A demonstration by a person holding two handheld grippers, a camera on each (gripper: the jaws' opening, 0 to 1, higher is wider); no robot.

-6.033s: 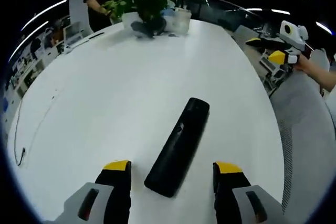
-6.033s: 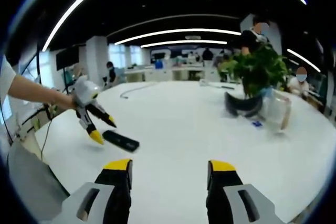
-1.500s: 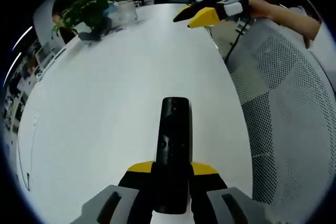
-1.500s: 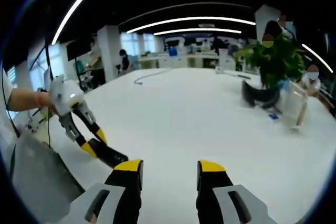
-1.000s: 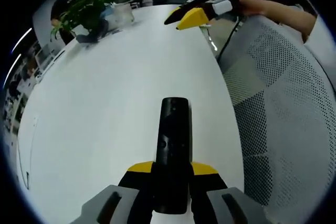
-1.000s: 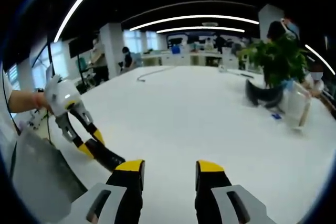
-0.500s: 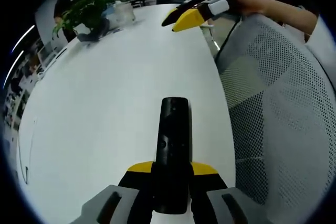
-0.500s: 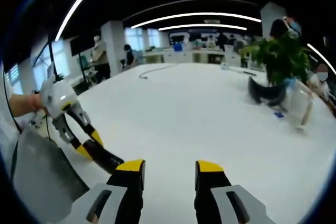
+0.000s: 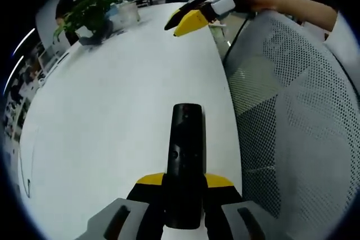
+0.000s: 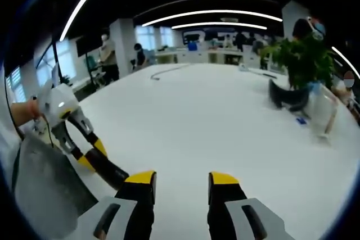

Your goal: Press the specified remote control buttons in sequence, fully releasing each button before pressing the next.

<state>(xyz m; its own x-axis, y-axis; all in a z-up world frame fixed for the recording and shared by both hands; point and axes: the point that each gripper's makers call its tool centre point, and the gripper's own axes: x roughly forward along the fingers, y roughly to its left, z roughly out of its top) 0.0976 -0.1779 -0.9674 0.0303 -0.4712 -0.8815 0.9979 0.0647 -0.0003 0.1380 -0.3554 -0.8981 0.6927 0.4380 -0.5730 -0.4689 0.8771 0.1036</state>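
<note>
Left claw (image 9: 183, 182) clamps the remote (image 9: 185, 155) — it juts straight ahead.

Open-plan office. A large white table (image 10: 225, 116) with a rounded edge carries a potted plant (image 10: 301, 60) and a clear container (image 10: 323, 113) near its far edge. A grey mesh chair (image 9: 298, 116) stands beside the table. Curved light strips (image 10: 214, 14) cross the dark ceiling; desks and windows (image 10: 143, 40) line the far wall.
</note>
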